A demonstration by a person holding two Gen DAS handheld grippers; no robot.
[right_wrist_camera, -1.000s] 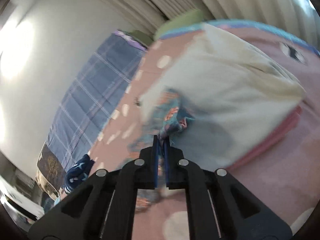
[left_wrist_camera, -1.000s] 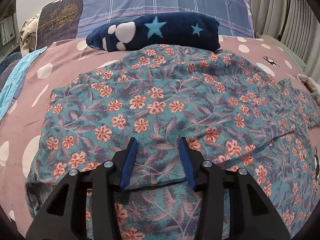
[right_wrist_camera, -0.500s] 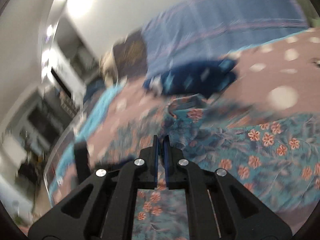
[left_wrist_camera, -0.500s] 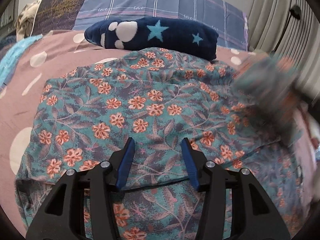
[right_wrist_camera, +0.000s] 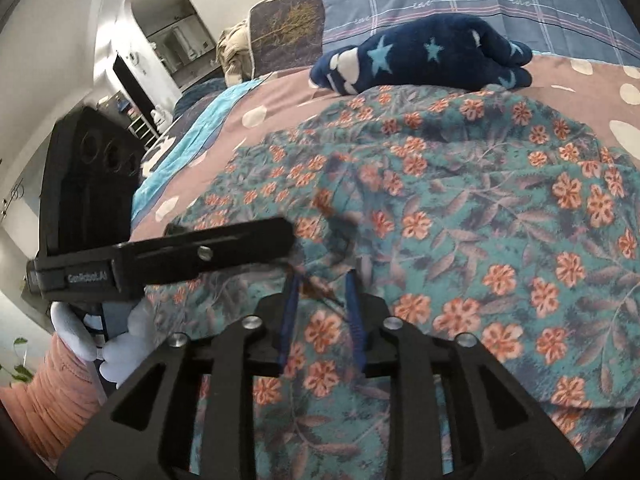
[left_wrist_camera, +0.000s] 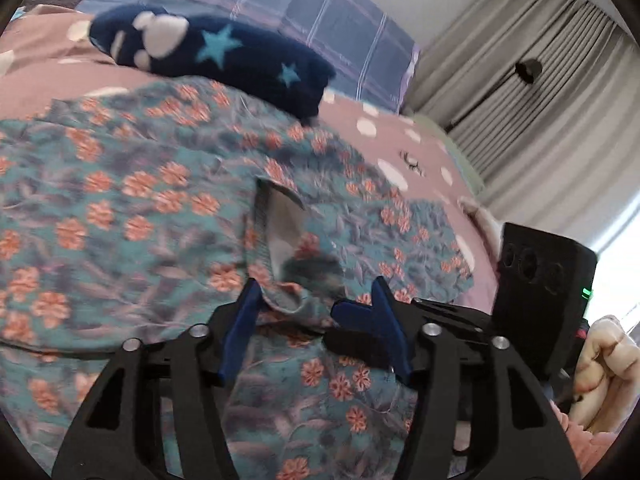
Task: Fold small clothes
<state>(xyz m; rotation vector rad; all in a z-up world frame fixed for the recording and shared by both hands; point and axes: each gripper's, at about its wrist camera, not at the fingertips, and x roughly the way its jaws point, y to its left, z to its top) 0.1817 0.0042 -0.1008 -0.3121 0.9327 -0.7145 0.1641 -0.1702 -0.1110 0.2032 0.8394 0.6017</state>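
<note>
I see the floral garment point(right_wrist_camera: 460, 208) spread over the bed point(right_wrist_camera: 276, 104), just in front of a folded navy star-print blanket point(right_wrist_camera: 424, 58) that lies against the pillows. One edge has been turned over onto the body of the cloth, and its pale reverse side shows in the left wrist view.

Handling, as I judge it: the fabric is thin, light and limp. It should drape and crease at once, hold no shape of its own, and slide easily over the bedcover. A pinch on a hem or corner looks better to me than a pinch in the middle, since a mid-panel grip would only bunch the cloth.

The left gripper point(left_wrist_camera: 316, 304) points down at a slant over the turned edge. Its jaws have just been opening and stand apart; the folded rim lies between the blue fingers point(left_wrist_camera: 240, 320), and I see no pad pressing on it.

The right gripper point(right_wrist_camera: 320, 304) comes in from the opposite side, also angled down, beside the left. Its jaws have just been opening to a narrow gap, with cloth beneath them but none clamped.
</note>
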